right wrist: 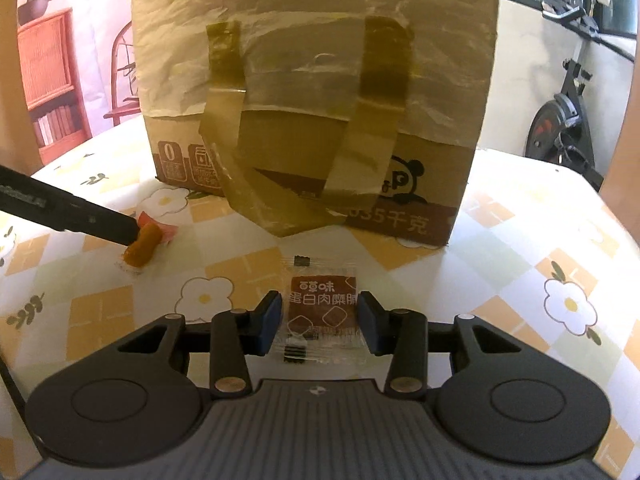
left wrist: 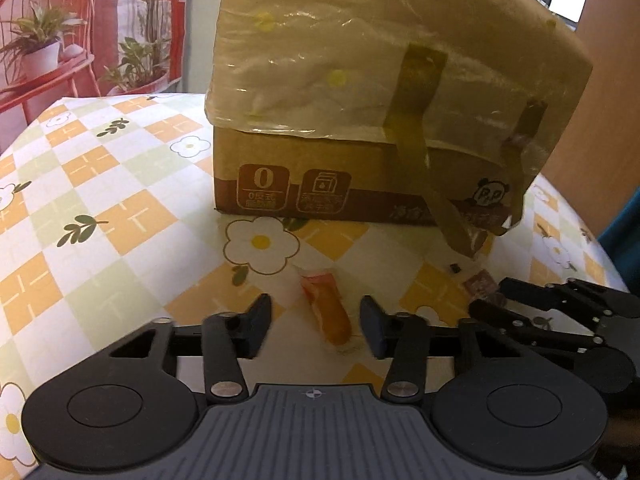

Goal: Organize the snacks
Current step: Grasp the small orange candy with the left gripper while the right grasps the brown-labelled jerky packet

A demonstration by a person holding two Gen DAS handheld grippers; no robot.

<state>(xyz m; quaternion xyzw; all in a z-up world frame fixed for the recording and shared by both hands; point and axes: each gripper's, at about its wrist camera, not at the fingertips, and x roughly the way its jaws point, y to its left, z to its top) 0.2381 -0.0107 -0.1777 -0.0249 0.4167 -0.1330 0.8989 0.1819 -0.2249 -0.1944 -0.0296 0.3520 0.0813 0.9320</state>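
Note:
A small wrapped sausage snack [left wrist: 329,309] lies on the checkered tablecloth between the open fingers of my left gripper [left wrist: 316,326]; it also shows in the right wrist view [right wrist: 143,245] with the left gripper's finger [right wrist: 72,212] beside it. A clear packet with a brown label [right wrist: 322,307] lies flat between the open fingers of my right gripper [right wrist: 319,320]; neither touches its snack. A taped cardboard box [left wrist: 372,120] lined with plastic stands just behind both snacks, also in the right wrist view [right wrist: 316,92]. The right gripper [left wrist: 560,312] shows at the left view's right edge.
The table [left wrist: 100,200] has a flower-and-check cloth and drops off at left and right. Loose tape strips [right wrist: 260,196] hang from the box front to the cloth. A backdrop with chairs and plants stands behind; an exercise bike [right wrist: 560,120] is beyond the table's right side.

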